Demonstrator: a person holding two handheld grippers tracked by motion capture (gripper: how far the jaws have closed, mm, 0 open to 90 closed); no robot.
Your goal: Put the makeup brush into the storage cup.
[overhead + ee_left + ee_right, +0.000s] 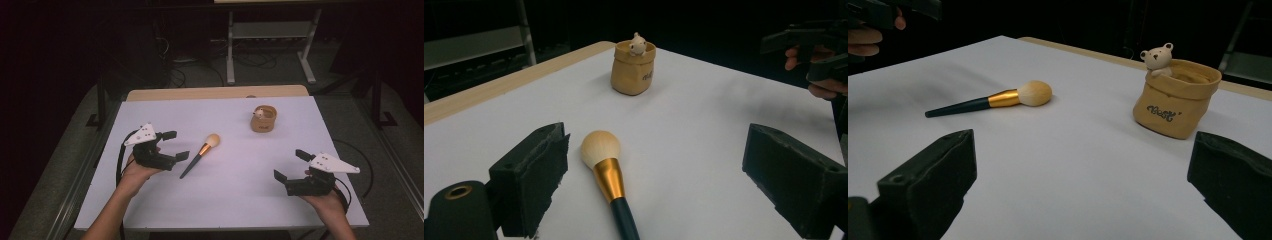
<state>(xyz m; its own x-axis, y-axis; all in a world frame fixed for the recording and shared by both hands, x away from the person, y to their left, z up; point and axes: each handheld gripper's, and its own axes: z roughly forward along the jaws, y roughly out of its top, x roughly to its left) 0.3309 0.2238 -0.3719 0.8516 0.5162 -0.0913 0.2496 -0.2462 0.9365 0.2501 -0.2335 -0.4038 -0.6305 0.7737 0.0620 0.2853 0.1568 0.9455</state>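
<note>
A makeup brush [201, 154] with a dark handle, gold ferrule and cream head lies on the white table [220, 200], just right of my left gripper [175, 145]. That gripper is open with nothing between its jaws; in the left gripper view the brush [606, 172] lies between them. A tan bag-shaped pot with a small bear on its rim [263, 118] stands at the back right. My right gripper [290, 165] is open and empty near the front right, facing the pot [1175, 97] and the brush [998, 100].
The table's wooden far edge [215, 93] runs along the back. Behind it is a dark floor with cables and a metal frame [272, 45]. White surface lies between the two grippers.
</note>
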